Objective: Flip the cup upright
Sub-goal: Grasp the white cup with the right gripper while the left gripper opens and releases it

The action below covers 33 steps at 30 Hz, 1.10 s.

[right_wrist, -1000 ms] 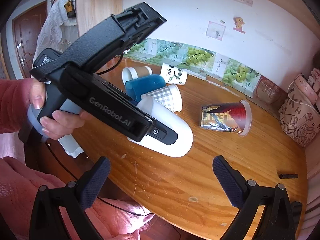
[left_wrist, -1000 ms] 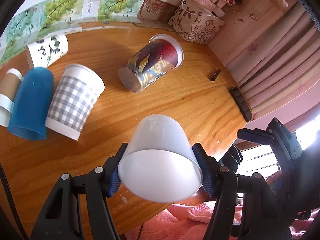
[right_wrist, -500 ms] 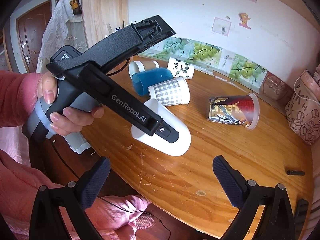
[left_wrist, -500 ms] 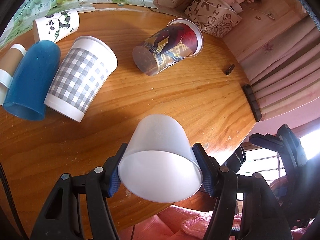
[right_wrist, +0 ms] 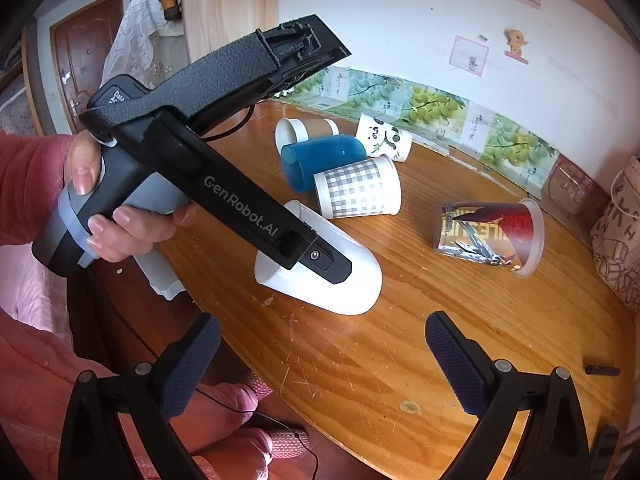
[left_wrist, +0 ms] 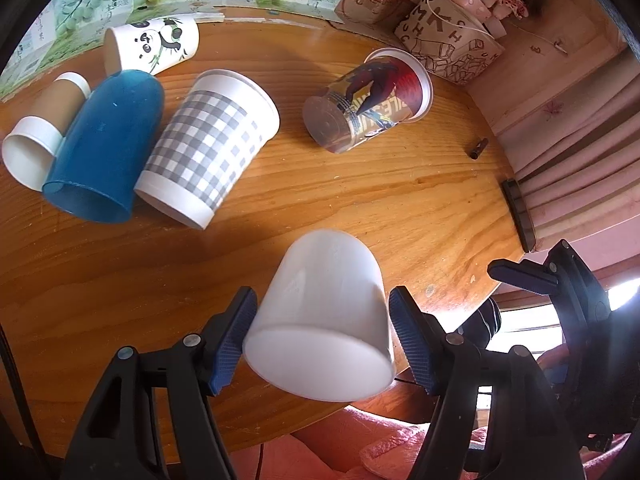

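Note:
A plain white cup (left_wrist: 320,320) lies on its side near the front edge of the round wooden table (left_wrist: 400,208), its open rim toward the camera. My left gripper (left_wrist: 320,344) has its blue pads against both sides of the cup near the rim. In the right wrist view the same cup (right_wrist: 352,280) shows under the left gripper's black body. My right gripper (right_wrist: 320,356) is open and empty, above the table's front edge, apart from the cup.
Several other cups lie on their sides: grey checked (left_wrist: 208,152), blue (left_wrist: 104,148), brown-sleeved (left_wrist: 40,128), panda print (left_wrist: 152,46), and a clear printed cup (left_wrist: 368,100). A patterned bag (left_wrist: 448,40) stands at the back. A small dark piece (left_wrist: 478,148) lies near the right edge.
The left gripper keeps its hold on the white cup; its view has shifted, so the other cups sit lower and nearer in frame. The right gripper stays open.

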Motion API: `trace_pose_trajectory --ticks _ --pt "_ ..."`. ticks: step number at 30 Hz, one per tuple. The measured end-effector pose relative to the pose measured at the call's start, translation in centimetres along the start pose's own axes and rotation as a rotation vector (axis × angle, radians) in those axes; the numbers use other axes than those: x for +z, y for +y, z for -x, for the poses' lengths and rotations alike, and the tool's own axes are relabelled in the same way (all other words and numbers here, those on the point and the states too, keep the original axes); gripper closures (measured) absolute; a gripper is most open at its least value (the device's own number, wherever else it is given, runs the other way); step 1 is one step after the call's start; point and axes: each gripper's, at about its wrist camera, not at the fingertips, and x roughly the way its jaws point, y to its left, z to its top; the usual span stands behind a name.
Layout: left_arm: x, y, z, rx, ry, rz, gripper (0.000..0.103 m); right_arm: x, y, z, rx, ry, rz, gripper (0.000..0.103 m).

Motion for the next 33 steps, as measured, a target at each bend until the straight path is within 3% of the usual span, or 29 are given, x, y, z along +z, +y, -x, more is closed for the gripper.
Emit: trace_pose_trajectory --ticks 3,10,17,26,33 --pt "-0.1 0.4 0.5 -0.001 -0.011 0.007 0.025 0.3 0.4 -0.5 0.004 0.004 0.029 0.0" --pt "-0.2 1.4 1.9 0.019 -0.042 0.029 0.024 0.7 1.8 -1.5 0.01 0.022 0.121 0.0" --pt "-1.1 3.0 3.4 0.036 -0.079 0.073 0.025 0.8 4.3 -2.8 0.023 0.043 0.296 0.0" --pt "-3.8 5.3 5.9 0.133 -0.168 0.149 0.025 0.4 7.9 -5.1 -0.061 0.053 0.584 0.0" --pt "-5.8 6.9 7.5 0.24 -0.213 0.243 0.025 0.7 8.5 -6.6 -0.043 0.074 0.656 0.0"
